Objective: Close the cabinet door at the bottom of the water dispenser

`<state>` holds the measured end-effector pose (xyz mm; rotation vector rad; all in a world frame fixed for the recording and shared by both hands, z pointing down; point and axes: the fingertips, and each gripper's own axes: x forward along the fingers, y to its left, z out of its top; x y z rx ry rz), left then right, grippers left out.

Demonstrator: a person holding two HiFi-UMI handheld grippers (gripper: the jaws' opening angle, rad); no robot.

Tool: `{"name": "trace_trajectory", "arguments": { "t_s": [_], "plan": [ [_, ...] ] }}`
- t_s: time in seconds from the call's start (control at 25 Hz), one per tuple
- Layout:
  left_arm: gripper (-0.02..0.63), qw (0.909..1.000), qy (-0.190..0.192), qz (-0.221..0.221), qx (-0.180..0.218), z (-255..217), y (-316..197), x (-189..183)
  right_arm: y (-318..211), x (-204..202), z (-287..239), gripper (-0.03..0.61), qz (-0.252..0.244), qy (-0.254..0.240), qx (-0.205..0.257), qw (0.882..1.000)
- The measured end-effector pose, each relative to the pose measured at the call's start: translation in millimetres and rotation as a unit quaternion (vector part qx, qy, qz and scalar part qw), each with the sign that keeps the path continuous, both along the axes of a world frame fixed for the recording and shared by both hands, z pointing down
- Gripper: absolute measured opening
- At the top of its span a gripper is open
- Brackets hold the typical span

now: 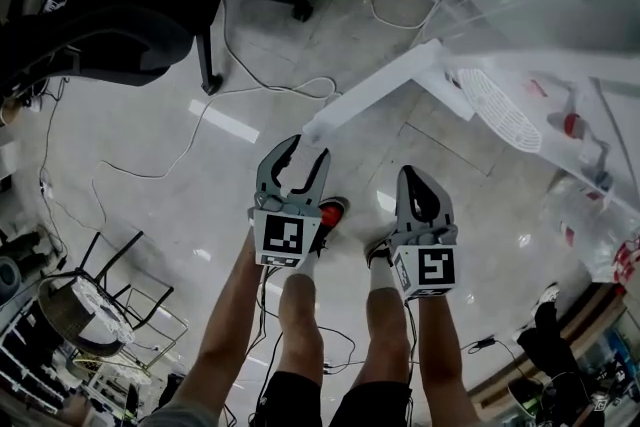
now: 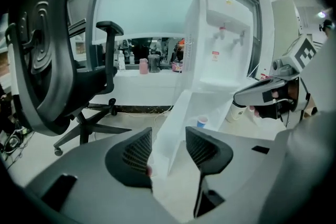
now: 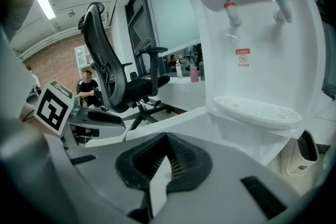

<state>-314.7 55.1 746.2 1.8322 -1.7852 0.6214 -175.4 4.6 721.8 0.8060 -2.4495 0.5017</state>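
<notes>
The white water dispenser (image 2: 220, 44) (image 3: 252, 34) stands ahead, and its bottom cabinet door (image 1: 375, 90) (image 2: 176, 123) (image 3: 173, 120) is swung out towards me. My left gripper (image 1: 308, 148) (image 2: 168, 131) is open, and the door's free edge sits between its fingers, close to the left pad and clear of the right one. My right gripper (image 1: 412, 173) (image 3: 167, 136) is shut with nothing in it, beside the left one and just short of the door's face. A small cup (image 2: 202, 122) shows inside the open cabinet.
A black office chair (image 1: 130, 5) (image 2: 47, 76) (image 3: 121, 76) stands to the left. Cables (image 1: 260, 90) trail over the glossy floor. The drip tray (image 3: 254, 110) juts out above the door. A white bin (image 3: 299, 157) sits at the dispenser's right. My legs and shoes are below the grippers.
</notes>
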Motion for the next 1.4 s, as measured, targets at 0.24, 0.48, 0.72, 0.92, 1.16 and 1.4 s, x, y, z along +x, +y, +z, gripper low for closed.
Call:
{"name": "trace_trajectory", "arguments": {
  "t_s": [0.24, 0.48, 0.72, 0.92, 1.16, 1.4],
  "plan": [
    [0.276, 0.9997, -0.013, 0.006, -0.020, 29.6, -2.1, -2.5, 10.5, 9.6, 12.2, 0.012, 0.008, 0.005, -0.014, 1.000],
    [0.275, 0.9994, -0.019, -0.001, -0.027, 45.3, -3.6, -7.1, 14.2, 20.0, 20.0, 0.012, 0.017, 0.012, -0.018, 1.000],
    [0.231, 0.9991, -0.029, 0.000, -0.031, 53.9, -7.9, -10.8, 17.0, 27.0, 21.9, 0.012, 0.026, 0.008, -0.018, 0.999],
    [0.207, 0.9988, -0.035, 0.014, -0.030, 54.5, -7.6, -8.5, 16.8, 31.3, 20.8, 0.012, 0.033, 0.006, -0.019, 0.999],
    [0.204, 0.9986, -0.038, 0.021, -0.032, 54.9, -5.0, -5.5, 22.5, 33.7, 22.2, 0.012, 0.036, 0.008, -0.021, 0.999],
    [0.196, 0.9985, -0.035, 0.033, -0.027, 55.1, 1.8, 8.0, 27.2, 43.2, 23.0, 0.012, 0.053, -0.001, -0.017, 0.998]
  ]
}}
